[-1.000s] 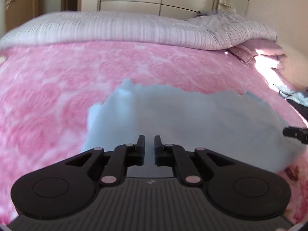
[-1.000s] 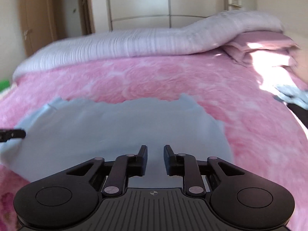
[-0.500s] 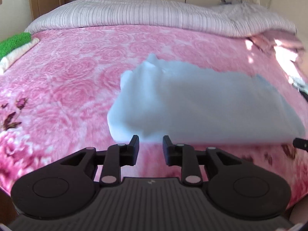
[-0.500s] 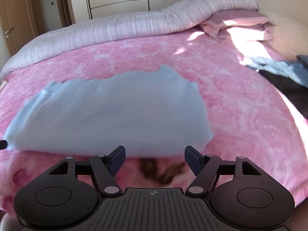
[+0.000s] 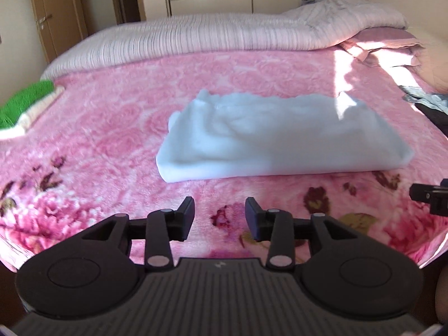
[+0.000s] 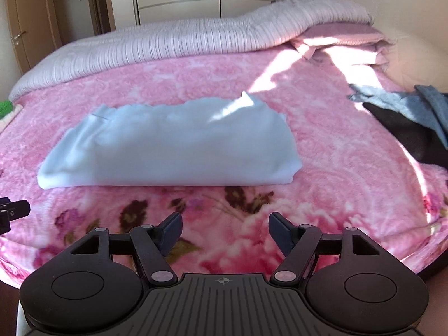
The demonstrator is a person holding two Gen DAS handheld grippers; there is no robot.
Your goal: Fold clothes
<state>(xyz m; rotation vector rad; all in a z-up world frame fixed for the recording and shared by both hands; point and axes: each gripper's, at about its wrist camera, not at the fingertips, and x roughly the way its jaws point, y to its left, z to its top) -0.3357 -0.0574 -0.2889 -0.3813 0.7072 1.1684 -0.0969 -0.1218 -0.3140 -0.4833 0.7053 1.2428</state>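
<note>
Landmark: the light blue cloth [image 5: 280, 137] is used as the marker for every place below.
Blue cloth: it is laid flat in a long folded shape in the middle of the pink blanket [image 5: 112, 128]. The near fold looks thick and tidy; the far edge is wavy.
Left gripper [image 5: 219, 218]: it is held on the near side of the cloth, apart from it. Its jaws are opening and nothing is seen between them.
Right gripper [image 6: 224, 232]: it is also held on the near side of the cloth. Its jaws are spread wide and nothing is gripped.
Why held so: the cloth seems to be let go so the fold can rest by itself.
Other clothes [image 6: 406, 117]: a grey and dark pile is kept well off to the right of the cloth, likely waiting for folding.
Green towel [image 5: 25, 103]: it is seen far off to the left of the cloth.
Striped quilt [image 5: 224, 33]: it is bunched up behind the cloth.
Open room: bare blanket is left all around the cloth, so its short ends can likely be reached freely.
</note>
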